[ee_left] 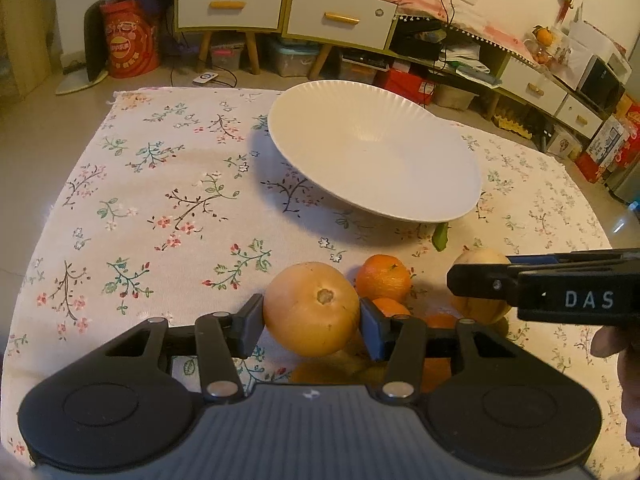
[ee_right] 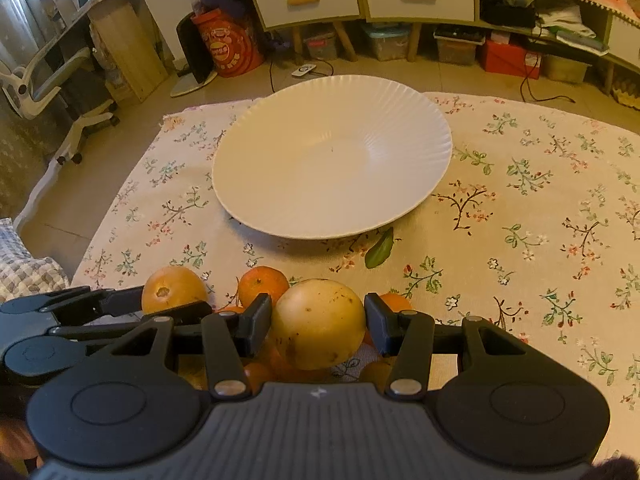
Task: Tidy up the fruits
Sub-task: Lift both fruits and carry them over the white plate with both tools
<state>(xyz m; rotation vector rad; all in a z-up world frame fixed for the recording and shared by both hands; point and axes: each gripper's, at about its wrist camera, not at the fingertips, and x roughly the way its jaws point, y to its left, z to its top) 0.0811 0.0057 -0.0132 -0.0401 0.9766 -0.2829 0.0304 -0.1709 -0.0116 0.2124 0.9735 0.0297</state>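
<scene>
Currently | left hand-held gripper clamps orange grapefruit, right hand-held gripper clamps yellow grapefruit, both short of white plate | risk: round fruit slips from narrow pads, rolls off surface

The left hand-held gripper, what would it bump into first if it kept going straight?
Probably the small orange just past the big fruit that the left hand-held gripper holds; depth is hard to judge.
</scene>
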